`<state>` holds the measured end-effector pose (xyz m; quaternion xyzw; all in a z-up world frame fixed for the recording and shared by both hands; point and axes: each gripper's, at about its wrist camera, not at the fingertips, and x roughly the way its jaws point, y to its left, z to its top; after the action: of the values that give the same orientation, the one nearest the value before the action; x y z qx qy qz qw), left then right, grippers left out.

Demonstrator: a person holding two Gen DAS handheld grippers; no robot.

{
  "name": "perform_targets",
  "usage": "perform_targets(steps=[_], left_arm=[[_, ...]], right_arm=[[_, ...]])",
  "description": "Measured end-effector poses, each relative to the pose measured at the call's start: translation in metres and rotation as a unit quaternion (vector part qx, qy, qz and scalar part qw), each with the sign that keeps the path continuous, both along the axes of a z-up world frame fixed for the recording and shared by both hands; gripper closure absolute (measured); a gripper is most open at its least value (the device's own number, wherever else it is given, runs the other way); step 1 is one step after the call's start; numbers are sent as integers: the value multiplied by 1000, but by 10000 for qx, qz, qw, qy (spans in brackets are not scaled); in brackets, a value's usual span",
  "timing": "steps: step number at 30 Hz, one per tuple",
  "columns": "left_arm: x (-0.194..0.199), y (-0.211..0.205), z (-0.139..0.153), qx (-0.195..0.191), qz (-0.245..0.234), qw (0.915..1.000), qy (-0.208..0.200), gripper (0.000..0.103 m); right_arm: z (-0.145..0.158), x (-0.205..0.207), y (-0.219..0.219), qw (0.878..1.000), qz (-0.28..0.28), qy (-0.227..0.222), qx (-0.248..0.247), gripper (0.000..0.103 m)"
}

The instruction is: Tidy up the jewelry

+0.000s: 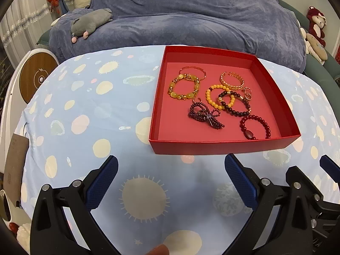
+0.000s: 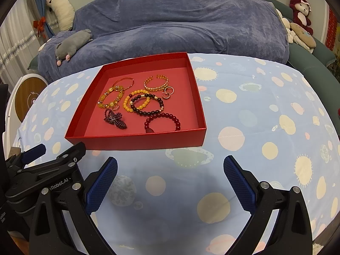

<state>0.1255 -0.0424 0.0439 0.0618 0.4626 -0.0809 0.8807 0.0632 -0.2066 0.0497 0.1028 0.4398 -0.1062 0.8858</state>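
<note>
Risk: tangled pickup from the red box, both grippers idle near the table's front edge.

Left gripper and right gripper both have jaws spread wide, holding nothing, hovering over the planet-print cloth short of the box. Jewelry sits loose on the box floor: the yellow bead bracelet overlaps the dark bead bracelet, so grabbing one likely drags the other. The purple beaded bow piece is floppy, may slip. The gold cuff, thin gold bangle and small rings are flat and hard to pinch. The red bead bracelet hugs the near wall; a finger could hit the rim and shove the light box.
</note>
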Motion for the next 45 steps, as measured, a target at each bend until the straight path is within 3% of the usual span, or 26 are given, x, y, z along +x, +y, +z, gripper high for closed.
perform_targets(steps=[45], left_arm=[[6,-2,-1,-176,17,9998,33,7]], right_arm=[[7,4,-3,10000,15,-9,-68,7]])
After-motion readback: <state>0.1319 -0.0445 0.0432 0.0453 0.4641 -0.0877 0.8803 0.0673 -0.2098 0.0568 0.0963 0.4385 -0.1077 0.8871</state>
